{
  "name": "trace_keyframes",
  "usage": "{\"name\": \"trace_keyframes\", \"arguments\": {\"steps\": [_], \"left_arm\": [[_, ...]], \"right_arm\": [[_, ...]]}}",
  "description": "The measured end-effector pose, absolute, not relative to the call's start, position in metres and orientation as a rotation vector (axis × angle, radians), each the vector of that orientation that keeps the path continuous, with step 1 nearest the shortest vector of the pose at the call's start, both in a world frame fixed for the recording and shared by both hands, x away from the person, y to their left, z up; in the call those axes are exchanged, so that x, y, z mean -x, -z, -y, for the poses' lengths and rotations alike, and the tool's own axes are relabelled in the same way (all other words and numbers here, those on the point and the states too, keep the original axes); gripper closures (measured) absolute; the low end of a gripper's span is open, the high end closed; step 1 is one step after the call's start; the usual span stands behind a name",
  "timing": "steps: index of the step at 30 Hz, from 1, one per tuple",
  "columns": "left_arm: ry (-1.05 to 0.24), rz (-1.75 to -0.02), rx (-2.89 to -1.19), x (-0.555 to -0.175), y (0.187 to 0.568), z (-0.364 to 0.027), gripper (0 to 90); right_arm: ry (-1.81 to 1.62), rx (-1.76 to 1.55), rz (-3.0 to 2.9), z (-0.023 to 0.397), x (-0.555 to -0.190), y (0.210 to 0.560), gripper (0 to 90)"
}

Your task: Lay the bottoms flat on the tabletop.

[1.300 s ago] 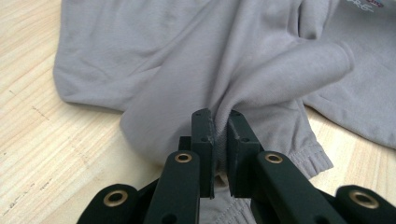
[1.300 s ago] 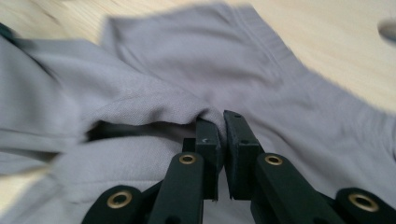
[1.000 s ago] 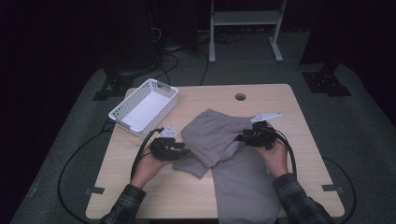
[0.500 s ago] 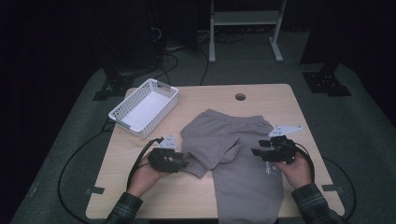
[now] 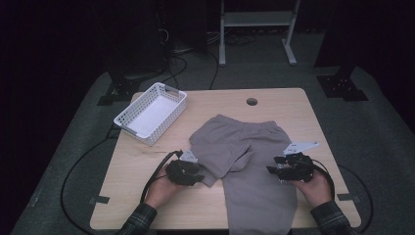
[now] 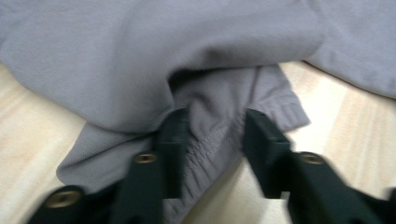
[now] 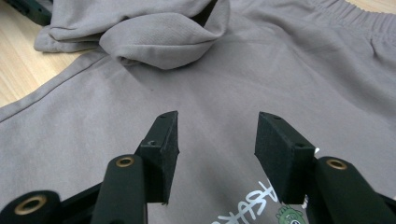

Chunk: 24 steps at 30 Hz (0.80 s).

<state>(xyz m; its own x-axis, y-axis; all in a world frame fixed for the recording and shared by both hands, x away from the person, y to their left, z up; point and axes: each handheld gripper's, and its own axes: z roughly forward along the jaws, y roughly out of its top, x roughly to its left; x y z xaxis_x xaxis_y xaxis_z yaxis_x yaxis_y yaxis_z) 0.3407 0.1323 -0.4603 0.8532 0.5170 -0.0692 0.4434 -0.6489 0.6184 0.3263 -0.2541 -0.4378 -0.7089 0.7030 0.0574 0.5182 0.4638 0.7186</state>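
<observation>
A dark room with a wooden table

The light wood table (image 5: 147, 205) sits on a grey floor mat (image 5: 372, 127) — behind it, at the top of the frame, stand a white metal stand (image 5: 257, 19) and black cables (image 5: 195, 58).

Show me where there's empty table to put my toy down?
Bare wood lies along the table's far edge, between the white basket and the far right corner, around the small hole. Another patch sits near the front left corner, below the basket. The middle and front are crowded: grey shorts, left gripper and right gripper.
</observation>
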Motion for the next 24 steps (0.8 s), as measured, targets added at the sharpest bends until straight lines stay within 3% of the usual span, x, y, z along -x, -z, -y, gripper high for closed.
{"name": "trace_keyframes", "arguments": {"steps": [3,9,21,24], "left_arm": [[-0.145,-0.689,-2.386,-0.338,0.459,-0.133,74.9],[-0.112,-0.674,-2.359,-0.322,0.450,-0.142,79.9],[-0.031,-0.617,-2.388,-0.276,0.450,-0.158,79.6],[-0.043,-0.616,-2.346,-0.276,0.445,-0.162,72.2]], "right_arm": [[-1.078,-1.046,-2.469,0.253,-0.325,0.438,48.7],[-1.074,-1.029,-2.473,0.250,-0.324,0.438,49.0],[-1.057,-0.996,-2.494,0.245,-0.323,0.439,49.2],[-1.055,-0.989,-2.493,0.246,-0.324,0.440,49.1]]}}
